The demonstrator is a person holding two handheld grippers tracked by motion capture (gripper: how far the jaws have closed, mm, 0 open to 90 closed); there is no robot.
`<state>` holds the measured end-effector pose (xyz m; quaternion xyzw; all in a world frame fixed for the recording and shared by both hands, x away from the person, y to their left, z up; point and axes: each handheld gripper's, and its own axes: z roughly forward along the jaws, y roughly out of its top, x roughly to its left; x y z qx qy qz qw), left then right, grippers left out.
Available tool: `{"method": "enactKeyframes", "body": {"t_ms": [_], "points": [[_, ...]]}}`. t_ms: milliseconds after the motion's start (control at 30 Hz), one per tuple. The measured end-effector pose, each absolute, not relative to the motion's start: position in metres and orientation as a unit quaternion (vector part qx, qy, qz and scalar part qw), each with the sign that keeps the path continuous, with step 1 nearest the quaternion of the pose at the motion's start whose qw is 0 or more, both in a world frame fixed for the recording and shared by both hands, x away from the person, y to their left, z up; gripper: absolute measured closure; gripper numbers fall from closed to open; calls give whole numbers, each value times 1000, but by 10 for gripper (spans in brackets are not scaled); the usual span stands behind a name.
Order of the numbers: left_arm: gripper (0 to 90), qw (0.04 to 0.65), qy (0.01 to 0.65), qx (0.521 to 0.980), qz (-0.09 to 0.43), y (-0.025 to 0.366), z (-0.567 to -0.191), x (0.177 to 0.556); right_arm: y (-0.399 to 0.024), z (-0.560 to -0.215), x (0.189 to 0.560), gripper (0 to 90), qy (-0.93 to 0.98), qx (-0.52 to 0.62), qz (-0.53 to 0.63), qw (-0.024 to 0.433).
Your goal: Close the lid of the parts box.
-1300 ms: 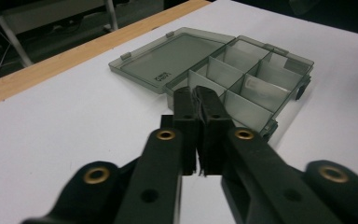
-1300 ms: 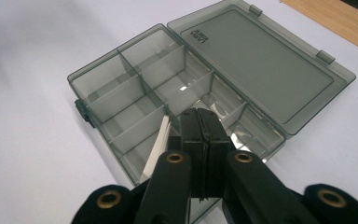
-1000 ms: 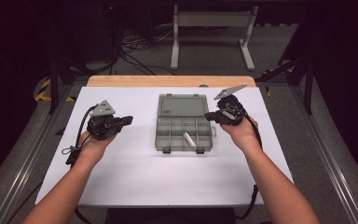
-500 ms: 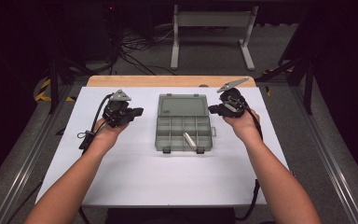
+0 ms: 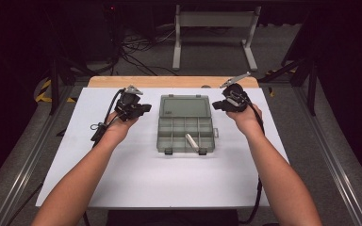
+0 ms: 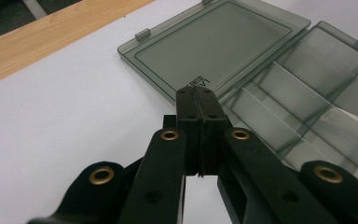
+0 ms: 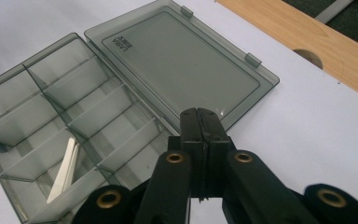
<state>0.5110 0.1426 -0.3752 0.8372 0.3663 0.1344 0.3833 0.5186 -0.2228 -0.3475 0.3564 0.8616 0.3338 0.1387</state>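
In the middle of the white table (image 5: 136, 179) lies the open grey box (image 5: 186, 134), lid flat behind it, a white stick (image 5: 192, 142) inside. Lid lettering is too small to read. Flanking the box, left gripper (image 5: 143, 108) and right gripper (image 5: 215, 105) are closed, empty.

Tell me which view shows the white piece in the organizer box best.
The right gripper view: the white piece lies close and unobstructed in a compartment of the organizer box. The high view shows it small and slanted. The left gripper view shows the box's dividers, not the piece clearly.
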Motion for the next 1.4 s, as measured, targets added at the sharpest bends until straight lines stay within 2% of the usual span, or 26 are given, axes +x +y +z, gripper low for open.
{"method": "enactKeyframes", "body": {"t_ms": [533,1400], "points": [[894,365,373,844,124,125,-380,532,-233,-360,537,900,855,374,335,127],[894,321,403,852,94,116,-421,557,-234,-400,561,900,866,392,292,105]]}}
